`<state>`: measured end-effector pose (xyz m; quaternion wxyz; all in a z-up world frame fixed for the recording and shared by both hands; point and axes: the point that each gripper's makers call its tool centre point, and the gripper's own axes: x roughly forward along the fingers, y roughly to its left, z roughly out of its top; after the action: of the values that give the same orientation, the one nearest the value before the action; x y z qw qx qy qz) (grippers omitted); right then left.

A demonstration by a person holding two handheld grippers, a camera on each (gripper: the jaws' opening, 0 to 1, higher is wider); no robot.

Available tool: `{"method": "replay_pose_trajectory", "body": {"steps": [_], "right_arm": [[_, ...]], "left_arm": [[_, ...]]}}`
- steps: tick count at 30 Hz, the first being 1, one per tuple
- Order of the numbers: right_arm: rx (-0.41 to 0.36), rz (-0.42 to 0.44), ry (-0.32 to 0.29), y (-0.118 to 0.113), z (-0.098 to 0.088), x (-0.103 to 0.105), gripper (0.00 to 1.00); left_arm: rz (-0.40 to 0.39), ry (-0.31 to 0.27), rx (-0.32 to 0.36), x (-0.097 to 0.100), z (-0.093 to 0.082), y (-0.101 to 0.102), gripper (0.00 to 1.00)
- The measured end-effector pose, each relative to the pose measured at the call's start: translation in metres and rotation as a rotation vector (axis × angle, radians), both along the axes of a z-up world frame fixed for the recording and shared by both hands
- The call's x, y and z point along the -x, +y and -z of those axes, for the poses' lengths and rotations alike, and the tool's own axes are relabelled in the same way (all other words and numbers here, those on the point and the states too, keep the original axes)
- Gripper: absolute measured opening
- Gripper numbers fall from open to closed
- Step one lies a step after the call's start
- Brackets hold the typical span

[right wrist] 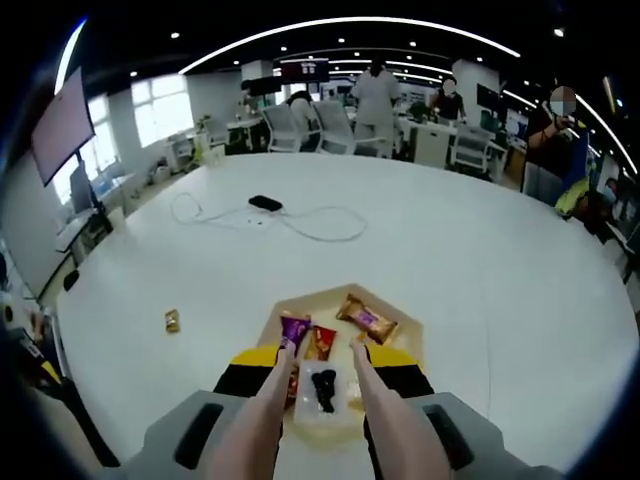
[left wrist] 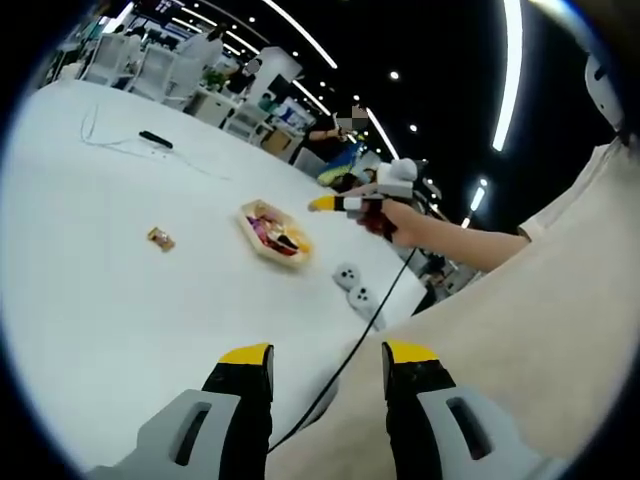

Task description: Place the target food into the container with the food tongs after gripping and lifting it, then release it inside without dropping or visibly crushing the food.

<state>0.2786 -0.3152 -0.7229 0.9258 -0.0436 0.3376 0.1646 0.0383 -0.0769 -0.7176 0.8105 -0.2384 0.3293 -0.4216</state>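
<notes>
Tongs in your right claw are hovering, tips apart, over the tray; left claw is gaping idle. Squeezing hard risks crushing wrappers.

Left gripper: grey moulded body w/ slots, black jaws, yellow tips, thin black cable. Right gripper: same colours. Person's cream short-sleeved top.

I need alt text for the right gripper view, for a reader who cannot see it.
Tongs held in the right gripper reach over a tray of wrapped snacks on a white table. One more snack lies on the table to the tray's left, and a black cable device lies farther off.
</notes>
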Motion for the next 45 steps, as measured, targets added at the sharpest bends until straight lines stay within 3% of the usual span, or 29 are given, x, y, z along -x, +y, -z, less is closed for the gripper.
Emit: {"method": "replay_pose_trajectory", "body": {"steps": [21,27,45], "right_arm": [[-0.014,-0.038,-0.005,0.019,0.001,-0.003,0.31],[0.013,-0.081,-0.003,0.032,0.004,-0.005,0.31],[-0.014,-0.178,0.002,0.076,0.012,-0.023,0.31]], "left_arm": [[-0.018,0.006,0.004,0.001,0.002,0.005,0.43],[-0.027,0.009,0.004,0.001,0.003,0.007,0.43],[-0.074,0.013,0.003,0.006,0.005,0.018,0.43]]}}
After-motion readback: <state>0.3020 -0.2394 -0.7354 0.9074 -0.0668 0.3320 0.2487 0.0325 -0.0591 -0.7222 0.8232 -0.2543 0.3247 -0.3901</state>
